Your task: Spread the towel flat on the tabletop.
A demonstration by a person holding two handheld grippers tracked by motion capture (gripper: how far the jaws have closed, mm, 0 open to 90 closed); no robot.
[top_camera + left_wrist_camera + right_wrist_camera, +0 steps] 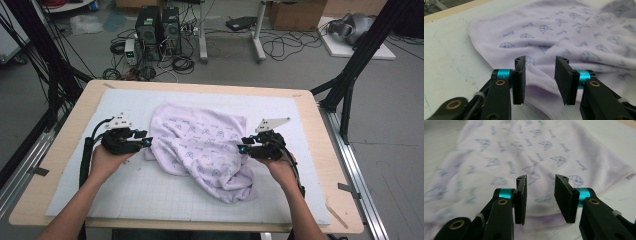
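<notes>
On table (70,150), unlettered patterned cloth (202,142)

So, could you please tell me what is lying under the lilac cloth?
The lilac cloth lies crumpled on a white gridded mat that covers the wooden table. Whether anything sits beneath its bunched folds cannot be seen; the fabric hides it.

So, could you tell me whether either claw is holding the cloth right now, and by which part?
Nothing is held. The left claw and right claw both stand open over the lilac cloth, pads apart from it.
</notes>
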